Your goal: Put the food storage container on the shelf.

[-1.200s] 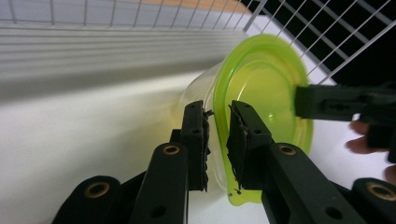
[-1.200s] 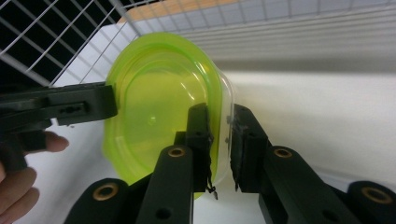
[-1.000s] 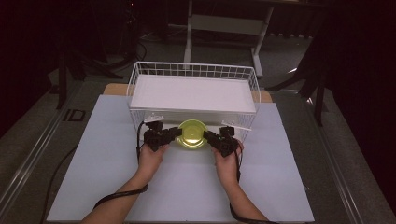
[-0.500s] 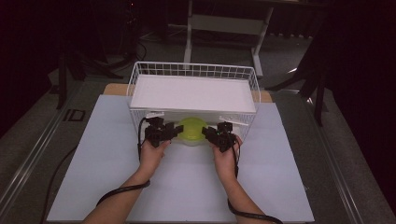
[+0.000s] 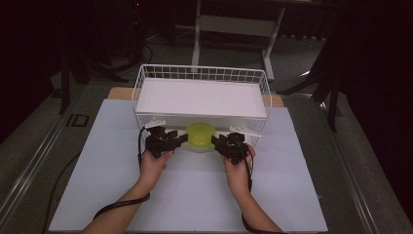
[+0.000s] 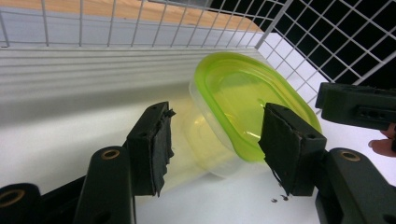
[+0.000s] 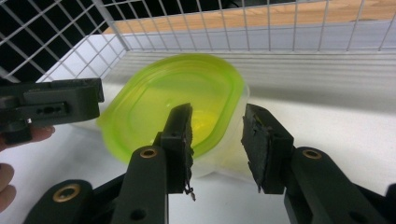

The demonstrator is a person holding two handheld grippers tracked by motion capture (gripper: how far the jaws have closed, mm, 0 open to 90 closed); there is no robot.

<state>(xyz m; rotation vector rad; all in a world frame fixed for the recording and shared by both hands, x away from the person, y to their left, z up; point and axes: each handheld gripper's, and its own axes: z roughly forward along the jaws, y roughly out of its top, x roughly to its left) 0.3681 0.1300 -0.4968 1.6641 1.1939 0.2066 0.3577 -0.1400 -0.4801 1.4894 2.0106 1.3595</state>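
Observation:
A clear plastic container with a lime-green lid (image 5: pixel 199 134) lies tilted on the white floor at the near end of the white wire basket (image 5: pixel 202 73). My left gripper (image 5: pixel 181 139) reaches it from the left and my right gripper (image 5: pixel 216 141) from the right. In the left gripper view the container (image 6: pixel 243 98) sits between the parted pads of the left gripper (image 6: pixel 217 112), which do not press on it. In the right gripper view the container's rim (image 7: pixel 177 88) shows in the gap of the right gripper (image 7: pixel 218 111). Both pairs of jaws have just been opening.
The basket holds a white liner (image 5: pixel 202 97) and stands on a pale sheet (image 5: pixel 195 195) that covers the table. Its wire walls rise close behind and beside the container. A metal stand (image 5: pixel 234 24) is beyond the table in the dark.
Both grippers' jaws have spread apart from the container, which they were pinching a second ago. The hands have stayed almost in place and the container has shifted slightly farther in.

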